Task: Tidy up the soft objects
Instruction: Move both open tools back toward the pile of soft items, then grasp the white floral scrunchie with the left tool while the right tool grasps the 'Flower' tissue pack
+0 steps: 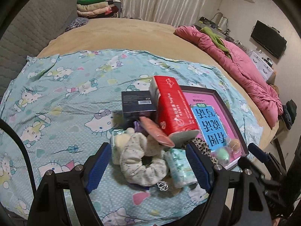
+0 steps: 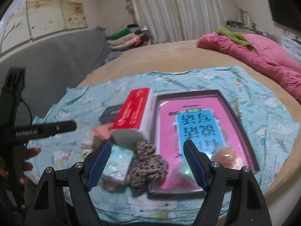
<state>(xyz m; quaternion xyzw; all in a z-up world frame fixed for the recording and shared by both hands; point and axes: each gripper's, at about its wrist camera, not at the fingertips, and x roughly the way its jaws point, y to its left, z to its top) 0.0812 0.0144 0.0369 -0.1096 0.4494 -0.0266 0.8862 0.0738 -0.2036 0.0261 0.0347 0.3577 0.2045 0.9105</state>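
Left tool (image 1: pixel 148 166): nearest the lens, jaws wide, nothing pressed between the blue pads; it hangs over a cream scrunchie (image 1: pixel 143 162).
Cream scrunchie: lies in the pile on the cartoon-cat sheet (image 1: pixel 56 98), partly covering a small silver thing I cannot make out.
Mint tissue packs: one (image 1: pixel 178 167) beside the scrunchie, half behind the tool's right pad.
Black box (image 1: pixel 138 104): behind the pile, lower part hidden by a pink pouch (image 1: pixel 157 133).
Red tissue pack (image 1: pixel 173 107): leans across the pile, one edge on the pink book tray (image 1: pixel 216 101).
Leopard scrunchie (image 2: pixel 148 165): beside the tray, blurred in the right view.
Right tool (image 2: pixel 146 164): jaws wide, empty, over the leopard scrunchie and a mint pack.
Tray corner: round soft shapes in clear wrap (image 1: pixel 228 148), blurred.
Far right: pink quilt (image 1: pixel 244 67) on the bed, cut off by the lens rim.
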